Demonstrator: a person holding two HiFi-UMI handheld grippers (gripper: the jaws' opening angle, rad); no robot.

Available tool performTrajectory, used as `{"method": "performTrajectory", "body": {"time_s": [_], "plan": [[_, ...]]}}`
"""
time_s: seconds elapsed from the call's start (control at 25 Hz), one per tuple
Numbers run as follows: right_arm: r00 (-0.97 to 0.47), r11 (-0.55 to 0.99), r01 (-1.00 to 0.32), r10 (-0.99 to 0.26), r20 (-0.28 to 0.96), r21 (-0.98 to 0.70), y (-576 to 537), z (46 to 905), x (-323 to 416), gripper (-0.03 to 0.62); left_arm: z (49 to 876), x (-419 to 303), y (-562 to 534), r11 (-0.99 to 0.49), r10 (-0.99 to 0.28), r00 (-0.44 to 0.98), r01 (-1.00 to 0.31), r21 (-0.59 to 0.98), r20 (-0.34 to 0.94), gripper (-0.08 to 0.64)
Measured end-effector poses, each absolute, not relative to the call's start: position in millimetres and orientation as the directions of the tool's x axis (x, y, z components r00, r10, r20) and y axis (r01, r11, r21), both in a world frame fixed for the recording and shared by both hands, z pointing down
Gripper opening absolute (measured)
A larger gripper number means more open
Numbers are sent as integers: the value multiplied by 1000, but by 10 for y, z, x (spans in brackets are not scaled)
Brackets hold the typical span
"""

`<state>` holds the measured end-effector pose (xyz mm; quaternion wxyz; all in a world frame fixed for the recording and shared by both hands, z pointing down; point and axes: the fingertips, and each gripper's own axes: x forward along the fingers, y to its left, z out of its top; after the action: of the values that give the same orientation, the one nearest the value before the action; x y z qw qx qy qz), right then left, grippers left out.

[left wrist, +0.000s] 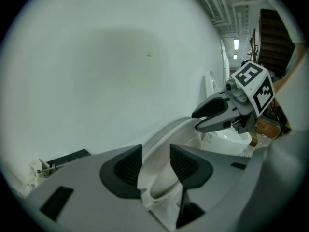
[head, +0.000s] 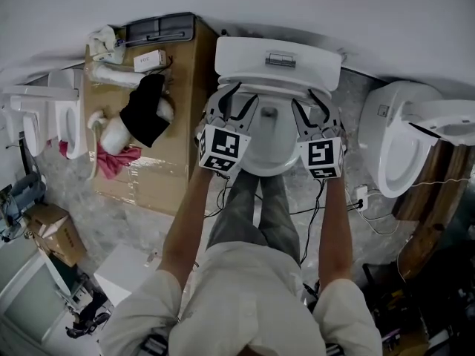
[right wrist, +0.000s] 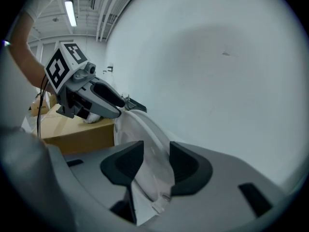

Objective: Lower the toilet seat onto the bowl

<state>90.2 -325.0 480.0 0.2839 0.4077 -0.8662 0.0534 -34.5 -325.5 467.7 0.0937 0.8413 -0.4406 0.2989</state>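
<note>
A person stood over a toilet (head: 278, 64) at the upper centre of the head view, a gripper in each hand. The toilet seat (head: 266, 167) lay down flat over it. The left gripper (head: 241, 97) straddled the seat's left rim and the right gripper (head: 304, 99) its right rim. In each gripper view the jaws stood partly apart, unclenched, with the white rim running between the pads and neither pair pressing on it.

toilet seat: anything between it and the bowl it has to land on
Nothing visible. The toilet seat lies low over the bowl, its edges inside the left claw and right claw; nothing shows under it.
</note>
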Motion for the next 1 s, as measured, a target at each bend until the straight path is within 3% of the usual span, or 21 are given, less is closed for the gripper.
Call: {"method": "performTrajectory", "body": {"time_s": [0.28,1.0], "plan": [[-537,672,-726,-686,491,144,-3164,4755,929,129,4715,-329,-3169,-558,-705,384,-819,-133,596,196],[-531,676,-720,-683,502,158,-2553,4856,946,121,4795,-357,-2711,-530,-712,355,-838,-131,606,210]]}}
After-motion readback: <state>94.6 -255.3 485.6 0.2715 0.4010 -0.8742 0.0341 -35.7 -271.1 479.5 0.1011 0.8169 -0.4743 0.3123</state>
